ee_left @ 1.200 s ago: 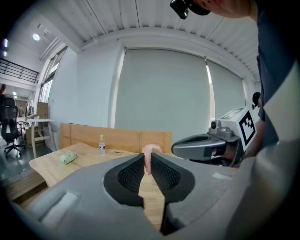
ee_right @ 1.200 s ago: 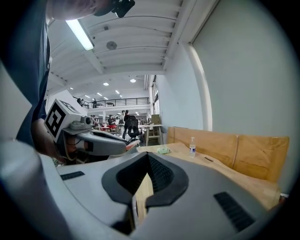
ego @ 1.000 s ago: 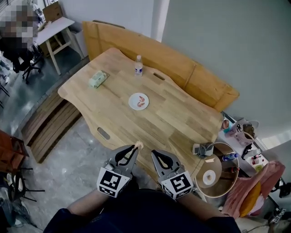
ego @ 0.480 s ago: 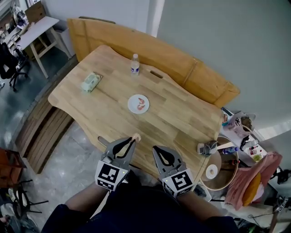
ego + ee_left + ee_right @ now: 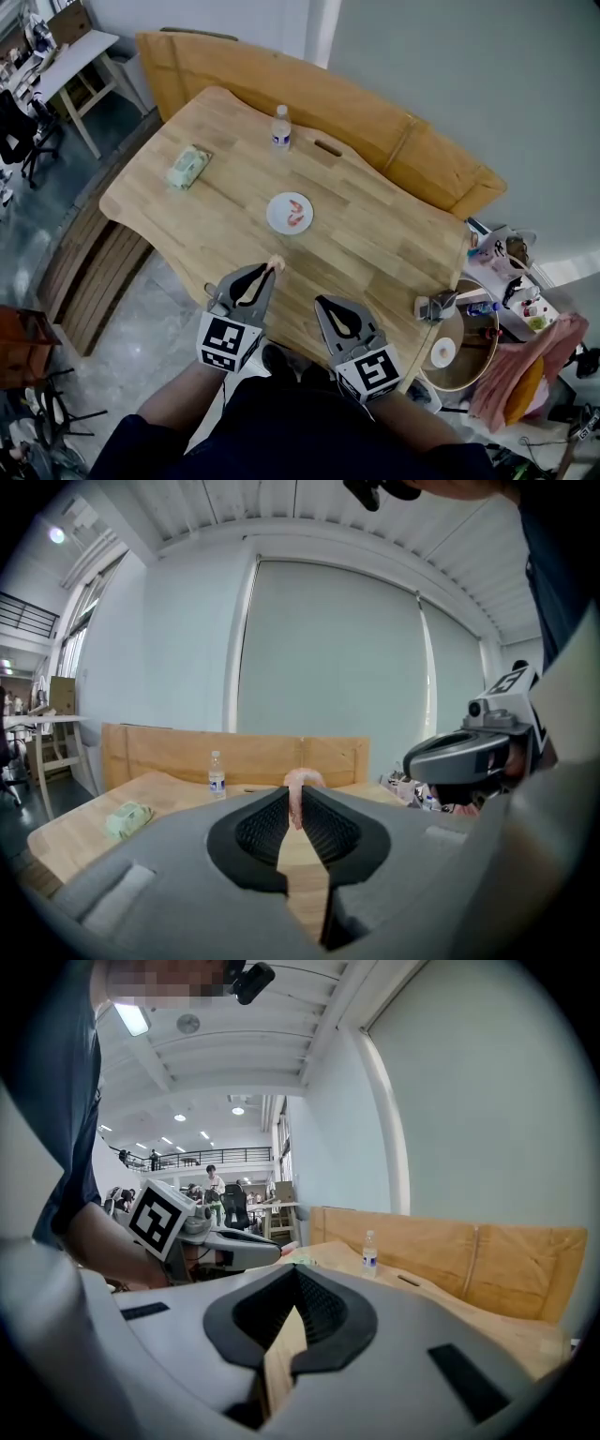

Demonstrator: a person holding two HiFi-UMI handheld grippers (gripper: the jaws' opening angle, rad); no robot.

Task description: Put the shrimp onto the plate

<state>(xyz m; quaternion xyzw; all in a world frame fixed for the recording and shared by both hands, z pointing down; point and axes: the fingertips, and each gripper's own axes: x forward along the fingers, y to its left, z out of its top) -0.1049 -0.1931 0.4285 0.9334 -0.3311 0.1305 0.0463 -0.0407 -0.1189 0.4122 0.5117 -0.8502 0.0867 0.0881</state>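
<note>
My left gripper (image 5: 271, 267) is shut on a pale pink shrimp (image 5: 276, 263), held over the near edge of the wooden table (image 5: 225, 217). In the left gripper view the shrimp (image 5: 302, 782) curls up from between the jaw tips of the left gripper (image 5: 297, 803). A small white plate (image 5: 289, 213) near the table's middle holds another shrimp (image 5: 296, 211), well ahead of the left gripper. My right gripper (image 5: 327, 305) hangs shut beside the left one, with nothing in it. In the right gripper view the jaws of the right gripper (image 5: 296, 1274) meet at their tips.
A water bottle (image 5: 281, 128) stands at the table's far edge. A green packet (image 5: 187, 169) lies at the far left. Behind the table leans a wooden board (image 5: 309, 89). A round stool (image 5: 457, 347) with clutter sits to the right, and slatted boards (image 5: 89, 272) lie on the floor at the left.
Both grippers have shifted slightly toward the table, and the head view has panned a little. The left gripper still holds the shrimp; the right stays shut.
</note>
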